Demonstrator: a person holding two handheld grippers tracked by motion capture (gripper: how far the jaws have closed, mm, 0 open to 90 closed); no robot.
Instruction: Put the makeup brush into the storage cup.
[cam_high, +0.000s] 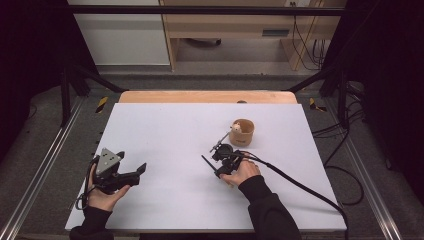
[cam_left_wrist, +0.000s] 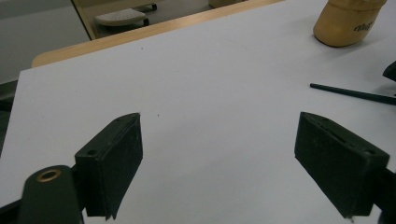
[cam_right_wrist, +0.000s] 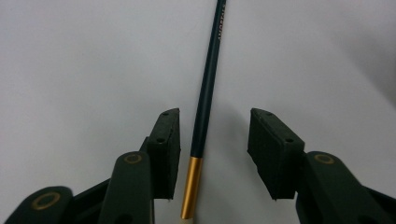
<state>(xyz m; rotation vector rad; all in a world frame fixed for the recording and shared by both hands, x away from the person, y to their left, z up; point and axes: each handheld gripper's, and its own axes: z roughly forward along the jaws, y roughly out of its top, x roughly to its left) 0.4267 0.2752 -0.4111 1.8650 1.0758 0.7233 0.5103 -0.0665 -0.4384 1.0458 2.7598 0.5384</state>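
A dark green pencil (cam_right_wrist: 208, 84) with a gold ferrule (cam_right_wrist: 191, 186) lies flat on the white tabletop (cam_high: 170, 125). My right gripper (cam_right_wrist: 215, 116) hangs over it, one jaw on each side of the pencil's shaft. Gaps remain between the pads and the shaft, so it is open. From above, the right gripper (cam_high: 220, 161) sits just front-left of a tan cup (cam_high: 242, 132), and the pencil (cam_high: 207, 163) pokes out to its left. My left gripper (cam_high: 141, 170) rests at the front left, jaws wide open and empty. In its own view the left gripper (cam_left_wrist: 219, 149) faces the pencil (cam_left_wrist: 350, 93) and the cup (cam_left_wrist: 348, 23).
The cup holds a small pale object, and a thin stick (cam_high: 221, 140) slants from its left rim. A black cable (cam_high: 300, 185) trails from the right gripper toward the front right corner. The table's wooden far edge (cam_high: 207, 96) borders a floor with cables and frame legs.
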